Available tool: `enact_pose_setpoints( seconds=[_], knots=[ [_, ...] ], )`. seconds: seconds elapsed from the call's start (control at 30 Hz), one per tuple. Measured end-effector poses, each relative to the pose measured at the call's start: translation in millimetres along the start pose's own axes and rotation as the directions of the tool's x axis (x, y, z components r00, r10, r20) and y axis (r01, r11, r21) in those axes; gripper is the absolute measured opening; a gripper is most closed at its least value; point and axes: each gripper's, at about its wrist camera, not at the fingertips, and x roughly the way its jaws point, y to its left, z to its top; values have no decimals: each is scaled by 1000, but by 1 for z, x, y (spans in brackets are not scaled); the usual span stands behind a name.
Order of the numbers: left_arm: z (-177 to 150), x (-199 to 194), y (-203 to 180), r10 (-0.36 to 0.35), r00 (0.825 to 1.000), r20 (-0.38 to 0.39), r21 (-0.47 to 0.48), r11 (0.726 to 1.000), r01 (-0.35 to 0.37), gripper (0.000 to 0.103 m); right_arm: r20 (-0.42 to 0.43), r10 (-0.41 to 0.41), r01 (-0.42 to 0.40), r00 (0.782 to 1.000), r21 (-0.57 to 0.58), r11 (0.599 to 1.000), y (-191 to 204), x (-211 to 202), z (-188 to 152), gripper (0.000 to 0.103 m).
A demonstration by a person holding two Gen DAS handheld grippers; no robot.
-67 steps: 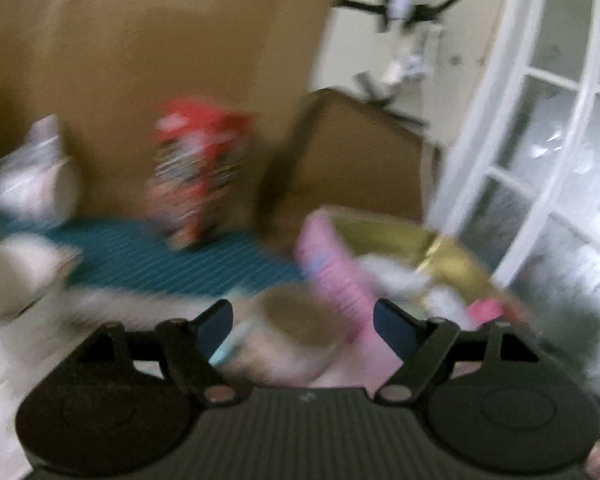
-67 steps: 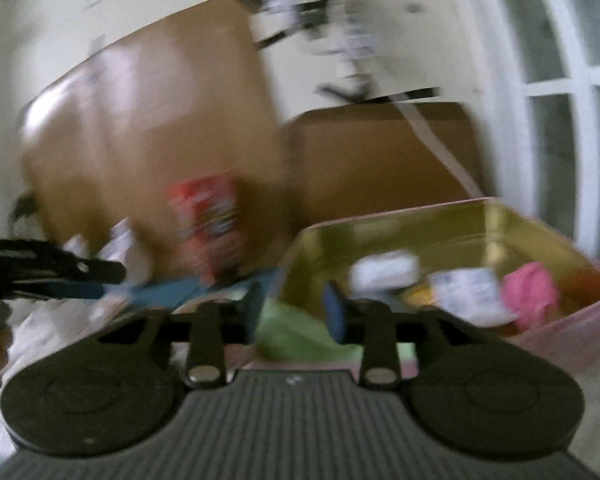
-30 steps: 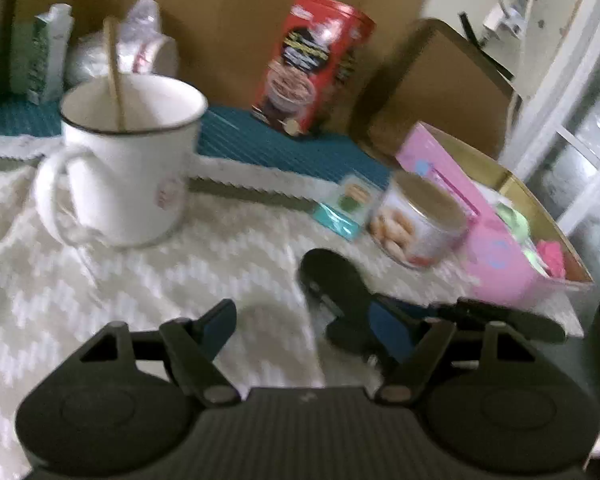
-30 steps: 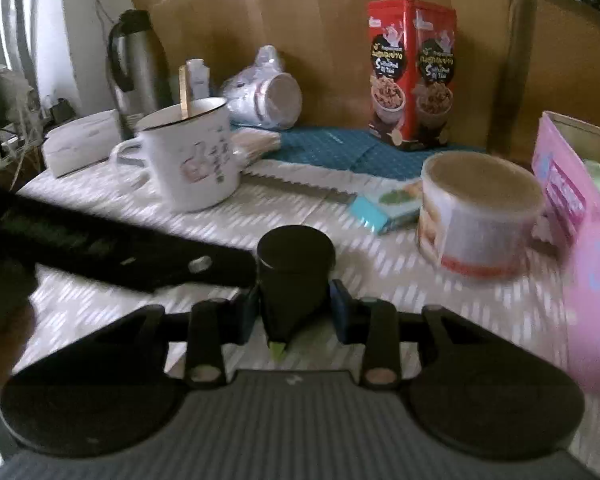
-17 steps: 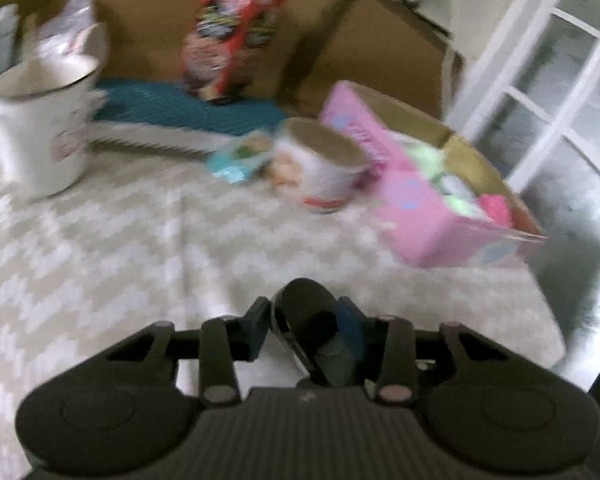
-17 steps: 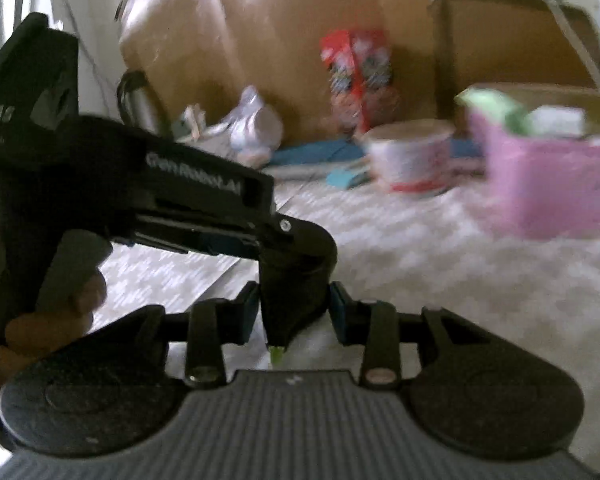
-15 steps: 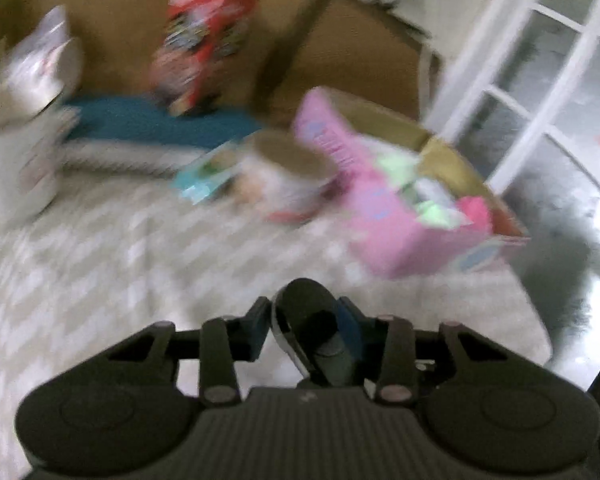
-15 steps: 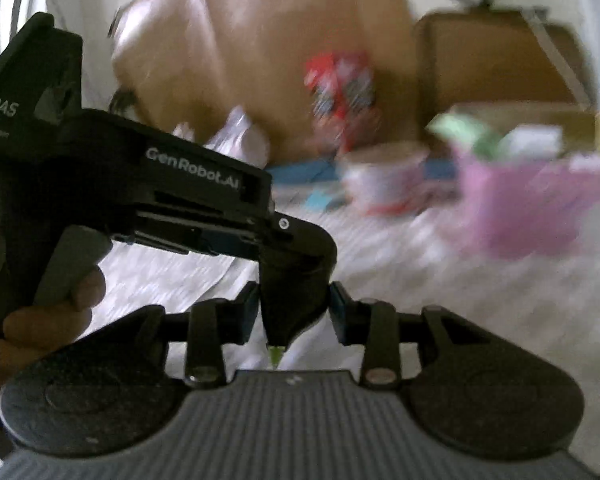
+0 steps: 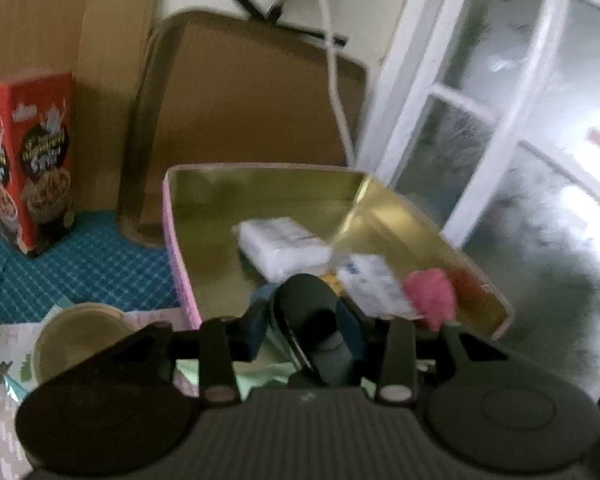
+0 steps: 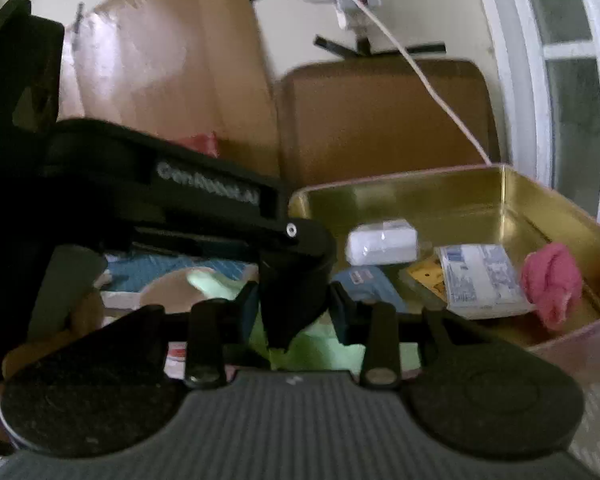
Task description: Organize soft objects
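Travel over the last second had brought the pink tin (image 9: 260, 184) just below both tongs. Right tongs (image 10: 294, 304) pinched 1 black object (image 10: 292, 280); left tongs (image 9: 304, 332) flanked it too, jaws opening, so release seemed near.

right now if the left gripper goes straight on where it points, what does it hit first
Probably the white packet in the gold-lined tin, though depth is unclear. Jaws of the left gripper are opening, a black object between them.

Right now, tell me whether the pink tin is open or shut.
Open. The pink tin has no lid; its gold interior shows white packets and a pink cloth inside.
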Motion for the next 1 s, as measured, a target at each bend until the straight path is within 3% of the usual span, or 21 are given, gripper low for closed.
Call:
enact_pose_setpoints(
  seconds=[0.13, 0.2, 0.3, 0.4, 0.6, 0.8, 0.9, 1.0],
  knots=[
    [-3, 29, 4, 45, 997, -59, -18, 999, -46, 51, -79, -65, 61, 995, -46, 997, -7, 20, -1, 41],
    [-7, 34, 2, 55, 996, -71, -8, 998, -56, 62, -82, -139, 131, 987, -97, 987, -11, 22, 1, 41],
    [-12, 30, -3, 75, 996, -49, 30, 997, -74, 64, -73, -284, 273, 956, -127, 954, -22, 23, 3, 44],
    [-13, 20, -8, 75, 997, -28, 39, 997, -74, 64, -67, -295, 292, 953, -47, 955, -39, 14, 6, 45],
    [-23, -17, -8, 77, 997, 25, 54, 995, -78, 64, 68, -274, 274, 959, 12, 962, -27, -38, 2, 48],
    [-62, -77, 32, 111, 993, 47, 44, 993, -113, 64, 95, -127, 124, 987, 40, 991, 18, -49, -4, 48],
    [-95, -112, 73, 158, 987, 44, 28, 987, -159, 64, 21, 38, -38, 999, 33, 999, 53, -31, -2, 47],
    [-124, -144, 117, 229, 972, 44, 0, 973, -229, 64, -77, 175, -169, 982, 76, 983, 83, 4, 6, 47]
  ],
)
